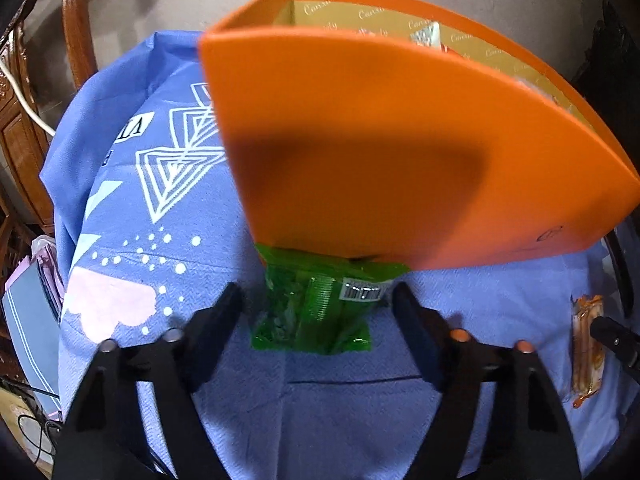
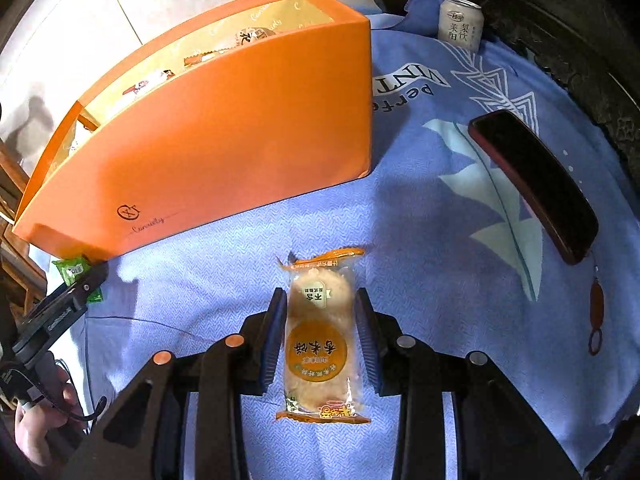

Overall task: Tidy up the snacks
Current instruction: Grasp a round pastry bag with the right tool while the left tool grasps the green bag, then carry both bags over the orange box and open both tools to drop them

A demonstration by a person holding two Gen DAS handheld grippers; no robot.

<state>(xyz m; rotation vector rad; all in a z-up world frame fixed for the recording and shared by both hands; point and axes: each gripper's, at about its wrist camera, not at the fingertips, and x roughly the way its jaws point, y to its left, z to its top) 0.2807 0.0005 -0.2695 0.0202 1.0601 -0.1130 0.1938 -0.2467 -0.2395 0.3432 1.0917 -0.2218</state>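
1. While the orange box (image 2: 208, 128) fills the upper left of the right wrist frame with wrapped snacks already standing inside it, two packets lie outside on the table's blue printed cloth (image 2: 420, 240), so the sorting looks partly done.
2. Judged from this, the step in hand is a double pick-up: the right gripper (image 2: 322, 340) has its jaws narrowed to either side of the rice cracker packet (image 2: 320, 340) at lower centre, close to the wrapper but seemingly not yet pressing it.
3. At lower centre of the left wrist frame, the left gripper (image 1: 318, 312) has wide jaws straddling the green snack packet (image 1: 316, 308), whose far end lies tight against the box's foot.
4. Next, each pair of jaws would need to close, then lift over the tall near wall.
5. A dark glasses case (image 2: 532, 184) at right and a drink can (image 2: 460, 20) at upper right stand well apart, out of the way.
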